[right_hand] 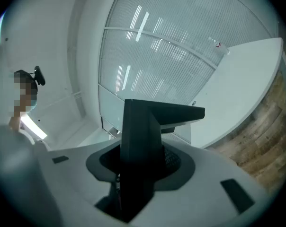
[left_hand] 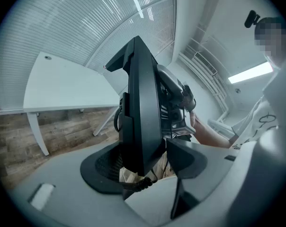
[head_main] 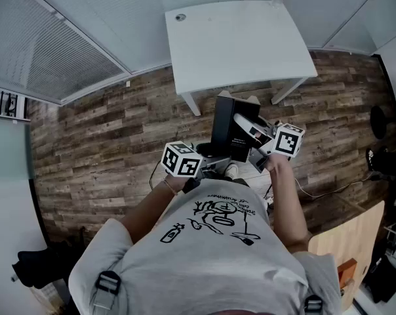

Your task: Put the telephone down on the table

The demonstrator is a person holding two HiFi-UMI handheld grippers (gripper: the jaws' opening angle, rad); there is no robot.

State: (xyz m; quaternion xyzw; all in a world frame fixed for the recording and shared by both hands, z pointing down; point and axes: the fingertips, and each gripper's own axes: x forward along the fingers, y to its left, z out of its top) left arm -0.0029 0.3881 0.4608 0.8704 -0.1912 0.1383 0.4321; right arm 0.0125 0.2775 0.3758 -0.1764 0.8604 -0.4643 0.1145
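Wooden floor (head_main: 106, 143) lies below the black desk telephone (head_main: 227, 130). It is clamped mid-air by 2 tools, the left gripper (left_hand: 145, 167) and right gripper (right_hand: 136, 171), short of the white table (head_main: 237, 38). Best to carry it forward, level it, then lower gently.

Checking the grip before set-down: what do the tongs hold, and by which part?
The black telephone, held by both: left tongs on its lower edge, right tongs on its right side.
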